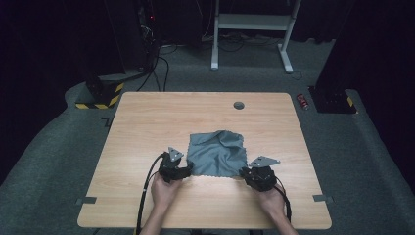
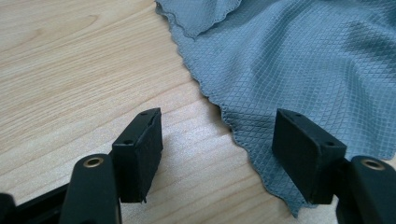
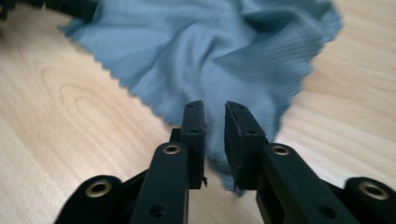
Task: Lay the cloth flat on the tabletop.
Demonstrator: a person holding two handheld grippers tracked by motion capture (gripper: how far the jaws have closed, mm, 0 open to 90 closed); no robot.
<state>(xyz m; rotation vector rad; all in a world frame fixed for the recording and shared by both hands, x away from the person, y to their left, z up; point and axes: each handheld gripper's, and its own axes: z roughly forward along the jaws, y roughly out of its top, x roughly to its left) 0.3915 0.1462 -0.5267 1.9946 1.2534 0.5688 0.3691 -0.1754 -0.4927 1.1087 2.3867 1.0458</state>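
Left gripper (image 2: 217,140): my jaws stand wide apart, low over the table, straddling the near left corner of the cloth; one jaw is over bare wood, the other over the fabric edge. Nothing is clamped yet.
Right gripper (image 3: 215,140): my jaws are nearly together with a narrow gap showing, and the near right corner of the cloth sits between them. Whether the pads already pinch the fabric I cannot tell.
Cloth (image 1: 217,152): grey, fine diamond-textured weave, scalloped hem. It lies roughly at the middle of the table, slightly toward the near edge, with both grippers at its near corners. The far part is rumpled and one flap is folded over.
Handling, judged: light, soft and limp; it will drape and sag from any hold, not keep a shape. No risk of breakage; slip risk is low on the textured weave if the pinch goes deep enough.
Hold points, judged: the two near corners, just inside the hem, one per gripper.
Table (image 1: 147,117): pale wood grain, with a round grommet (image 1: 239,105) near the far edge, well apart from the cloth.
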